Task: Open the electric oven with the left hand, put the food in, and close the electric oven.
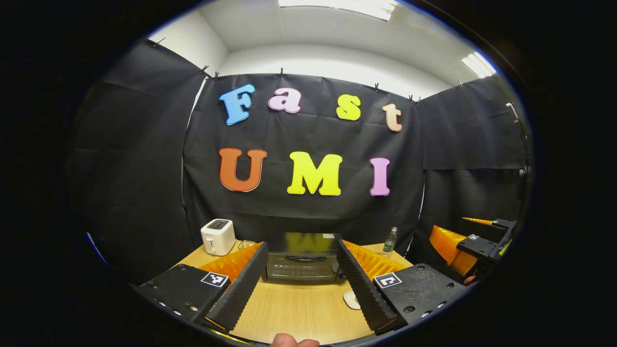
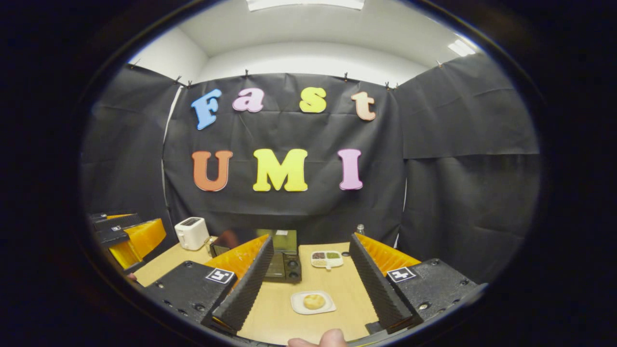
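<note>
Both grippers hang above the near edge of the wooden table, fingers spread wide and grasping nothing. My left gripper points straight at the electric oven, which sits at the back of the table against the booth wall with its door closed and the handle across the upper part of the glass; I read this alignment as the set-up for the opening pull, since the handle falls squarely between the two fingers in the left gripper view. The oven is not yet touched and is well apart from the fingertips. My right gripper frames the food, a round pale bun on a small white plate lying on the table in front of the oven and a little to its right, so that hand is placed to take it once the door is down. In the right gripper view a divided dish with dark and green contents lies just beside the oven's control side; a white toaster stands to the oven's left and a bottle stands behind to its right. None of these blocks the door's swing, as far as I can judge. Task stage: start, door closed, food outside. Next move calls for a level approach to the handle.
</note>
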`<state>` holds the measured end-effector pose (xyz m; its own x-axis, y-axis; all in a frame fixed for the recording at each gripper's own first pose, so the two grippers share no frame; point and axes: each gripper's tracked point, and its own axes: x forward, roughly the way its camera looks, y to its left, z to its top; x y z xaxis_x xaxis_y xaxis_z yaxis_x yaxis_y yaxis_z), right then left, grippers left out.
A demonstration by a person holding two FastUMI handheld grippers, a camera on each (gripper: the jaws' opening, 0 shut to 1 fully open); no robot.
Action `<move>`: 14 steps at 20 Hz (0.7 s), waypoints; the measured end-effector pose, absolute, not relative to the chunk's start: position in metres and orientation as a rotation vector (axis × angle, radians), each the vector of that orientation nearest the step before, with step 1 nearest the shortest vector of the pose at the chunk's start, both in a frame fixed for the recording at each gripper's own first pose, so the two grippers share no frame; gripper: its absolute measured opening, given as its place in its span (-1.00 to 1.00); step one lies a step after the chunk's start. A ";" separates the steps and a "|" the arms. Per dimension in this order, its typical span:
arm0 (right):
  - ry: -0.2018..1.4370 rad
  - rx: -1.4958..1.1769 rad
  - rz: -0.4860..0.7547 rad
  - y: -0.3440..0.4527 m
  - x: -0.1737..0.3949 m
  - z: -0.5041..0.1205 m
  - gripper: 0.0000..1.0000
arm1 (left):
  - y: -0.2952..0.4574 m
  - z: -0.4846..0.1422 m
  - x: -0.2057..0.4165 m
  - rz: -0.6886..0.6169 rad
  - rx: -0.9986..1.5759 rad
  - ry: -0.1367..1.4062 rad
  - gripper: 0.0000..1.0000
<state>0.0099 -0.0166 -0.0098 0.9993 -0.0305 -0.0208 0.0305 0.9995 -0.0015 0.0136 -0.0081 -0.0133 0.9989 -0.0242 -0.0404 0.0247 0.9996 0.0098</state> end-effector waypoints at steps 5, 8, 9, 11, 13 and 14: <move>0.055 0.001 -0.037 -0.029 0.035 -0.020 0.94 | -0.014 -0.030 0.035 -0.024 0.014 0.094 0.87; 0.073 0.001 -0.052 -0.044 0.057 -0.027 0.94 | -0.018 -0.045 0.058 -0.029 0.007 0.139 0.87; 0.082 0.004 -0.060 -0.049 0.065 -0.031 0.94 | -0.020 -0.053 0.069 -0.030 0.006 0.154 0.87; 0.101 0.013 -0.074 -0.062 0.083 -0.038 0.94 | -0.022 -0.068 0.094 -0.027 0.015 0.178 0.87; 0.121 0.011 -0.080 -0.072 0.101 -0.045 0.94 | -0.024 -0.085 0.127 -0.032 0.024 0.195 0.88; 0.134 0.004 -0.082 -0.078 0.110 -0.049 0.94 | -0.028 -0.094 0.143 -0.042 0.021 0.207 0.88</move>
<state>0.1098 -0.0779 -0.0492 0.9877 -0.0818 -0.1333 0.0823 0.9966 -0.0018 0.1435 -0.0278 -0.0943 0.9777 -0.0392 -0.2063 0.0436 0.9989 0.0167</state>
